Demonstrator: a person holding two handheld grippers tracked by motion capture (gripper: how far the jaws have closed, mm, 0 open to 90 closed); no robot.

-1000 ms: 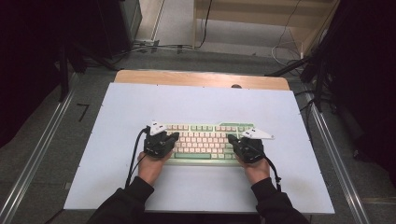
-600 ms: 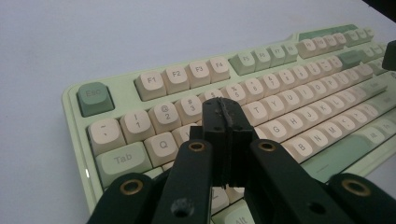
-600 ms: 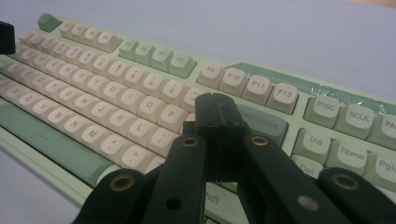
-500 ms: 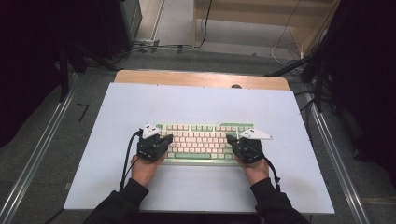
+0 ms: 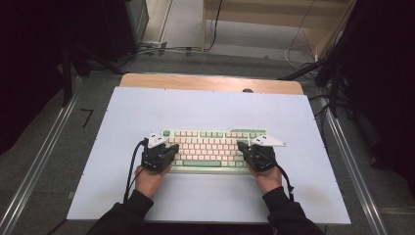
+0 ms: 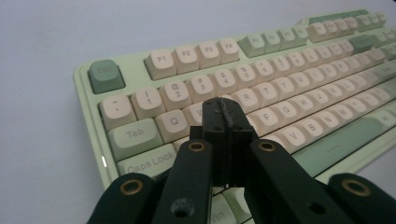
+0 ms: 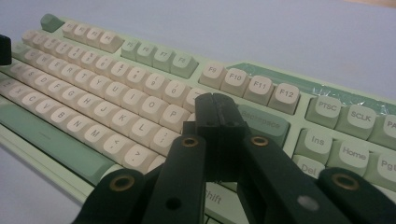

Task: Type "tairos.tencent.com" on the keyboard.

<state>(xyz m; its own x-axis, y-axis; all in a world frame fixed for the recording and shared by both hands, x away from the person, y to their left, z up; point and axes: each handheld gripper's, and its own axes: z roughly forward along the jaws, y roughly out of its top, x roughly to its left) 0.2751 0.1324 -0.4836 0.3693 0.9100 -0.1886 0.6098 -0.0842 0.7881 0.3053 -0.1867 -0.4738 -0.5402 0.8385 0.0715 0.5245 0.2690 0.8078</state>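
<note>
Keyboard [image 5: 210,149] lies just below the middle of the high view, on a pale mat [image 5: 210,107]. Left gripper [image 5: 172,148] sits over its left end, jaws pressed together with nothing between. Right gripper [image 5: 242,146] sits over its right end, jaws likewise together and empty.

keyboard [image 5: 210,149] on table [image 5: 205,105], left gripper [image 5: 169,149] and right gripper [image 5: 242,147] over its ends
</note>
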